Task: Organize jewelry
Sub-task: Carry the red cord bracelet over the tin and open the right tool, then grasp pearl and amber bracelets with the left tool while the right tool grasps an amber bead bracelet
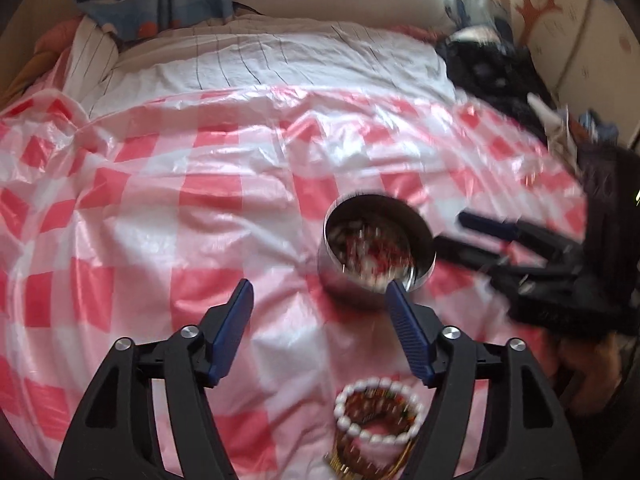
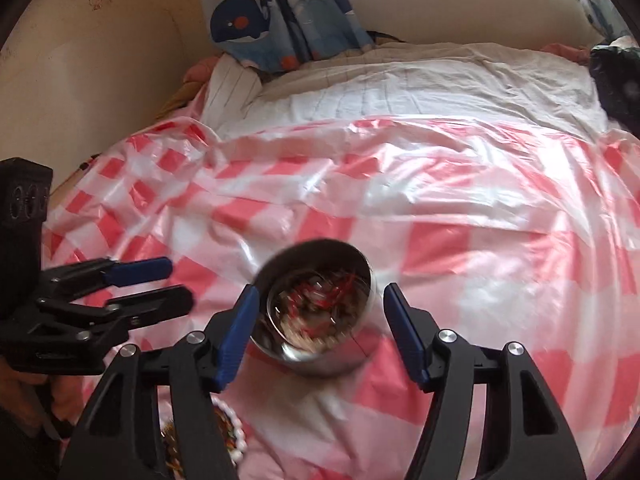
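A round steel bowl holding several small pieces of jewelry stands on the red-and-white checked plastic sheet; it also shows in the right wrist view. A pile of bracelets, one of white beads, lies on the sheet near me, partly hidden behind a finger in the right wrist view. My left gripper is open and empty, above the sheet between bowl and bracelets. My right gripper is open and empty, its fingers on either side of the bowl, just short of it.
The sheet covers a bed with a white striped quilt behind it. A whale-print curtain hangs at the back wall. Dark clothes are heaped at the bed's right edge.
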The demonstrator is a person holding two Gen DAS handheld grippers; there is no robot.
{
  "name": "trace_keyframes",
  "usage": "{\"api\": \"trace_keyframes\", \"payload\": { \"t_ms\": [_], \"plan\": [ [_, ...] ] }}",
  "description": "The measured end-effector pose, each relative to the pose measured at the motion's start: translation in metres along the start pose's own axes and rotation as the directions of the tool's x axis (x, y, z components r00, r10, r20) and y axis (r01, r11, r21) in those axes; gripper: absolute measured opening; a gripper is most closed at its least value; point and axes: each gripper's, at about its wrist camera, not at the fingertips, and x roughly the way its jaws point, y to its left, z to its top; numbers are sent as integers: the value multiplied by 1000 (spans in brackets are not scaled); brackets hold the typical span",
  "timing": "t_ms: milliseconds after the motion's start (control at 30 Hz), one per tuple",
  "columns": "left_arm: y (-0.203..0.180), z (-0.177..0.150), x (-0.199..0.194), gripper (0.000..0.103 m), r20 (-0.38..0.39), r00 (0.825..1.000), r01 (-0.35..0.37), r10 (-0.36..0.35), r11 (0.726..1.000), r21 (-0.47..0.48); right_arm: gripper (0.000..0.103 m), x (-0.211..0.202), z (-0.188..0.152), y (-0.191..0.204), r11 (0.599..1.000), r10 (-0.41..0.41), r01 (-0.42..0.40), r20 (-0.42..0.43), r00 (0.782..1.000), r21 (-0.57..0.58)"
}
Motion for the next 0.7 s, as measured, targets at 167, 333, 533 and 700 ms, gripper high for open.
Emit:
{"api": "trace_keyframes", "payload": {
  "t_ms": [167, 333, 533, 700],
  "plan": [
    [-24, -37, 15, 68, -123, 992, -16, 32, 991, 134, 63, -40, -38, -12, 1000, -25, 25, 14, 1000, 15],
    [-35, -56, 35, 37, -165, 982, -55, 89, 978, 201, 64, -49, -80, -20, 996, 34, -30, -44, 998, 86],
    [-31, -56, 12, 6, -104, 994, -13, 30, 988, 155, 65, -45, -88, -1, 995, 94, -91, -68, 993, 43],
    [-12, -49, -11, 6, -29, 999, 35, -34, 998, 49, 65, -39, -91, 18, 986, 166, -168, -104, 981, -8]
  ]
}}
